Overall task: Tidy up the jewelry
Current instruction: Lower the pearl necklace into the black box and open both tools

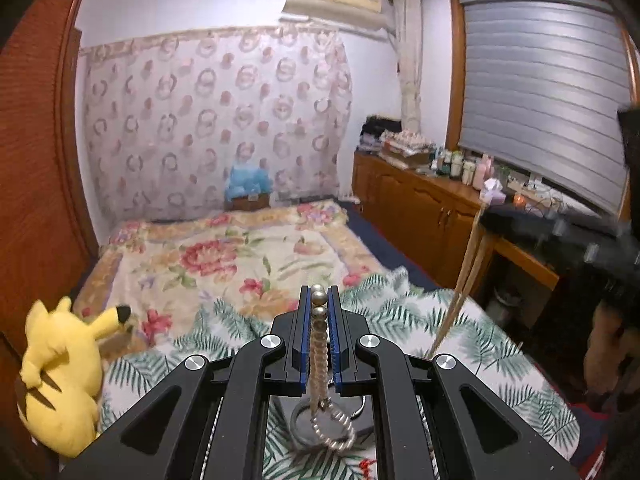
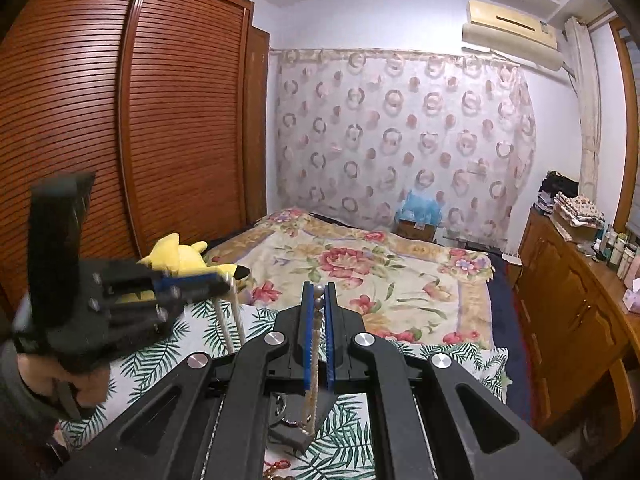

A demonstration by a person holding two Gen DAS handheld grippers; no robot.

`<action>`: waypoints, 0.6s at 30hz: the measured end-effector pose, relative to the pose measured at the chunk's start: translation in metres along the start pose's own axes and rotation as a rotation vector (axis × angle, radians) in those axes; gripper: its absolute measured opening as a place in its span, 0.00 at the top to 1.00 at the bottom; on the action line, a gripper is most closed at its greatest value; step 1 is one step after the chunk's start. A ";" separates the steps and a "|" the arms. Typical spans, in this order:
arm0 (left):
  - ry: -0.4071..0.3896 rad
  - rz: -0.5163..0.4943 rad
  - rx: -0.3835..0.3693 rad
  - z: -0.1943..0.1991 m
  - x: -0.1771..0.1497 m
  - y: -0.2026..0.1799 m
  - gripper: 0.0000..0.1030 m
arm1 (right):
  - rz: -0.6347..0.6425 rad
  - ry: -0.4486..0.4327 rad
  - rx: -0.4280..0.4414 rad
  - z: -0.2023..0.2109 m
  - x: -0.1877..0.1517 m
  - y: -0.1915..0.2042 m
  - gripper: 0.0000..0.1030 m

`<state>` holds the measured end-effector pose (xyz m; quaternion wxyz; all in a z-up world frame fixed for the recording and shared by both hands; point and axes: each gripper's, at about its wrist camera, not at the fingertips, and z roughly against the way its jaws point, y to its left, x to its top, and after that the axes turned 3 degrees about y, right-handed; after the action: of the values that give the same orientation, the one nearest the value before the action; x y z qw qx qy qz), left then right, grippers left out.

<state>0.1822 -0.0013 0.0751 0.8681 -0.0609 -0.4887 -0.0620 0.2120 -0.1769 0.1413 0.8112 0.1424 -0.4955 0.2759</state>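
Left gripper (image 1: 319,300) clamped on pearl necklace (image 1: 318,344), bottom centre of frame; strand runs lengthwise between the pads, beads poking past the tips, rest dangling w/ a ring over the palm-print bedspread (image 1: 460,328). Right gripper (image 2: 319,300) likewise pinches the necklace's other end, strand hanging down, lower centre.

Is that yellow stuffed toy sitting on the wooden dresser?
No, the yellow stuffed toy lies on the bed beside the wardrobe.
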 end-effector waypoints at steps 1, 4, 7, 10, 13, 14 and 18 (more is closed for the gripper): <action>0.013 0.002 0.002 -0.005 -0.004 0.002 0.93 | -0.004 0.001 0.003 -0.002 0.002 -0.001 0.94; 0.048 0.009 0.007 -0.020 -0.015 0.007 0.93 | -0.004 0.002 -0.001 -0.008 0.009 -0.001 0.94; 0.081 0.009 0.012 -0.031 -0.024 0.007 0.93 | -0.009 0.015 0.003 -0.018 0.013 -0.001 0.94; 0.106 0.008 0.012 -0.038 -0.035 0.007 0.93 | -0.004 0.035 -0.007 -0.033 0.013 0.001 0.94; 0.135 0.023 0.006 -0.043 -0.051 0.009 0.86 | -0.013 0.062 -0.009 -0.052 0.009 0.001 0.94; 0.147 0.029 0.004 -0.045 -0.055 0.011 0.77 | -0.023 0.074 -0.007 -0.059 0.005 0.000 0.94; 0.171 0.037 0.000 -0.043 -0.080 0.012 0.59 | -0.064 0.121 0.002 -0.085 -0.014 -0.003 0.94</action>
<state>0.1789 0.0071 -0.0157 0.9076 -0.0642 -0.4117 -0.0511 0.2705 -0.1413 0.0891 0.8478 0.1421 -0.4405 0.2587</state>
